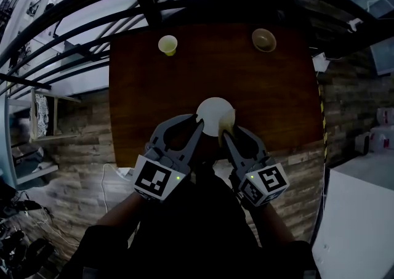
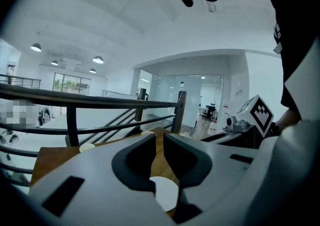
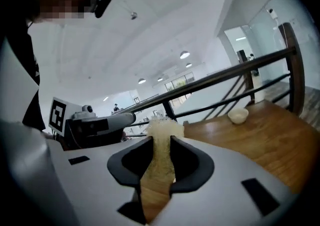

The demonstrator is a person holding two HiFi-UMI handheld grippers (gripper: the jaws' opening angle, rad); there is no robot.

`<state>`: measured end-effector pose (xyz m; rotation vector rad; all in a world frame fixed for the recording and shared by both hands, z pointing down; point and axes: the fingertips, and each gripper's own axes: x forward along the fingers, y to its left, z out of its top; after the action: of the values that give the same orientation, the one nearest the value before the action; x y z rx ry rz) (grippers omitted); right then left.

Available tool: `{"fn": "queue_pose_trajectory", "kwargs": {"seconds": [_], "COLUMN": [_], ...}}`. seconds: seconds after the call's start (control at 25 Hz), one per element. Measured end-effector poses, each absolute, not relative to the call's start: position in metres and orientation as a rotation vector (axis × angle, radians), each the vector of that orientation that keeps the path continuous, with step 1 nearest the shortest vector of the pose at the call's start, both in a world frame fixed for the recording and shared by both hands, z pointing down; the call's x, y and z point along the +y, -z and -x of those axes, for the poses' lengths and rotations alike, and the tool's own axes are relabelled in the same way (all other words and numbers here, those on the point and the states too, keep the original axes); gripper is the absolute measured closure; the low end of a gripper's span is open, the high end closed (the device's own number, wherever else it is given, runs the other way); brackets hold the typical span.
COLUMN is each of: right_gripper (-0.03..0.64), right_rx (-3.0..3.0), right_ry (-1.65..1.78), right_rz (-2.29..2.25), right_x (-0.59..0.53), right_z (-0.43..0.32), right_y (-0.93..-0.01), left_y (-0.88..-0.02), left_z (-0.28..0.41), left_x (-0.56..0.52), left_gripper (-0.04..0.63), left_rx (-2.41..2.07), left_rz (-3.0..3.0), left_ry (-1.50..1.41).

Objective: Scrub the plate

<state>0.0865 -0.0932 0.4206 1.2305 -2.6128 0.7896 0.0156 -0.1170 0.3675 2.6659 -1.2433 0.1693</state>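
A white plate (image 1: 212, 111) lies flat on the dark wooden table (image 1: 154, 99), near its front edge. My right gripper (image 1: 225, 131) is shut on a pale yellow sponge (image 1: 225, 122), which sits at the plate's near right rim. In the right gripper view the sponge (image 3: 162, 135) stands up between the jaws of that gripper (image 3: 161, 142). My left gripper (image 1: 199, 125) is at the plate's near left edge, its jaws almost together with nothing between them. In the left gripper view the plate (image 2: 165, 193) shows low under the jaws of the left gripper (image 2: 159, 140).
A yellow cup (image 1: 167, 44) stands at the table's far left and a tan bowl (image 1: 263, 39) at its far right; the bowl (image 3: 238, 115) also shows in the right gripper view. A black railing (image 1: 154, 0) runs behind the table. A white shelf (image 1: 43, 114) stands to the left.
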Motion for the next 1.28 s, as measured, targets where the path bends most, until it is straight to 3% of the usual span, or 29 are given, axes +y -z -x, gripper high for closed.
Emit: {"fn": "queue_pose_trajectory", "kwargs": {"seconds": [0.28, 1.28], "right_gripper": [0.5, 0.5], "right_rx": [-2.697, -2.639], "right_ry": [-0.521, -0.625], "right_rz": [-1.317, -1.331], "right_x": [-0.093, -0.087], "right_z": [-0.087, -0.088], "right_y": [-0.384, -0.403], "left_y": [-0.367, -0.379], "left_z": [-0.034, -0.031], "left_x": [-0.1, -0.097], "left_gripper": [0.538, 0.538], "left_rx": [-1.217, -1.179], "left_rz": [-2.681, -2.66], "left_ry": [-0.162, -0.188]}}
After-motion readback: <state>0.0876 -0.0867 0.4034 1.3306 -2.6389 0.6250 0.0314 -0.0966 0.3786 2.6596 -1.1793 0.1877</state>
